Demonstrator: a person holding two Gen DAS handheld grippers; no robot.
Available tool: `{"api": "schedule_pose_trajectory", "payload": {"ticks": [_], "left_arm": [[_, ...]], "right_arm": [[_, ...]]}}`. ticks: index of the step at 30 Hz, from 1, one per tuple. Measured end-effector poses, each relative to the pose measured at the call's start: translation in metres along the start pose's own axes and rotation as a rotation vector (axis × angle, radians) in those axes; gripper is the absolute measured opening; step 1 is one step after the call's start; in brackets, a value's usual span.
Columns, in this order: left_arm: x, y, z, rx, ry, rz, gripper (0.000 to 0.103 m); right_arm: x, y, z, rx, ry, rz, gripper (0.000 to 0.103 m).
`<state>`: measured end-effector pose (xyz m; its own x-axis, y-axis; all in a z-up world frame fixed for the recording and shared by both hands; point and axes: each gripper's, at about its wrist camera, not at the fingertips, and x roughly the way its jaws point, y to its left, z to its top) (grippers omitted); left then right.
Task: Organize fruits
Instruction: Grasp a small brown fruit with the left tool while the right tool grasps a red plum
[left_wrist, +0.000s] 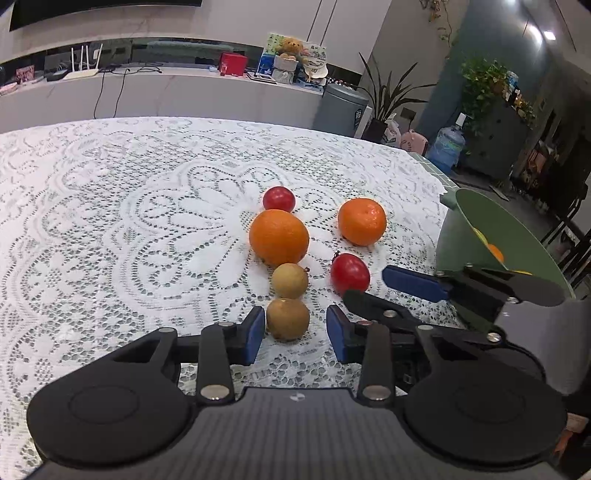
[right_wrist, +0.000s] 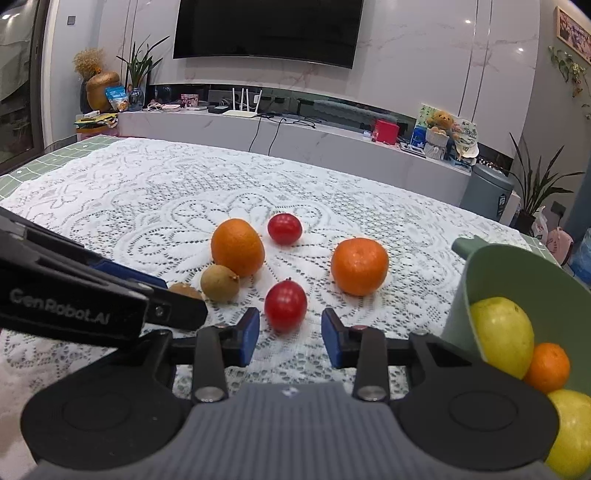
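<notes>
Green bowl (right_wrist: 480, 280), far right: two yellow fruits (right_wrist: 502, 339), one small orange (right_wrist: 548, 367) | left gripper (left_wrist: 295, 328) jaws parted around brown fruit (left_wrist: 288, 319), untouched | right gripper (right_wrist: 290, 332) jaws parted around red fruit (right_wrist: 285, 305), untouched

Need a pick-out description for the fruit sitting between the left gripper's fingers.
On the white lace tablecloth, find the big orange in the middle. Two small brown fruits line up from it toward the left gripper. The target is the nearer brown fruit, between the blue pads and darker than its paler twin.
</notes>
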<state>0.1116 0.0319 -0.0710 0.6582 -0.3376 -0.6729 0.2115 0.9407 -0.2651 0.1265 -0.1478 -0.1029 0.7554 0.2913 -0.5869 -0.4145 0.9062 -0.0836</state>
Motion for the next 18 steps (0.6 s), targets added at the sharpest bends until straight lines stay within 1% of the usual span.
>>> {"api": "schedule_pose_trajectory", "payload": {"ticks": [7,11,13,15,18], "left_arm": [[0.010,0.004,0.003,-0.033,0.014,0.007,0.037],[0.009,0.003,0.002,-0.030,0.014,0.011,0.034],[0.009,0.004,0.002,-0.033,0.015,0.008,0.033],[0.009,0.005,0.002,-0.037,0.016,0.007,0.033],[0.009,0.004,0.003,-0.030,0.016,0.005,0.030]], "right_arm": [[0.009,0.001,0.000,-0.011,0.000,0.007,0.031],[0.013,0.003,0.001,-0.019,-0.001,0.008,0.031],[0.014,0.003,0.000,-0.015,-0.002,0.013,0.030],[0.014,0.003,0.000,-0.013,-0.002,0.015,0.025],[0.014,0.004,0.000,-0.015,-0.002,0.011,0.025]]}}
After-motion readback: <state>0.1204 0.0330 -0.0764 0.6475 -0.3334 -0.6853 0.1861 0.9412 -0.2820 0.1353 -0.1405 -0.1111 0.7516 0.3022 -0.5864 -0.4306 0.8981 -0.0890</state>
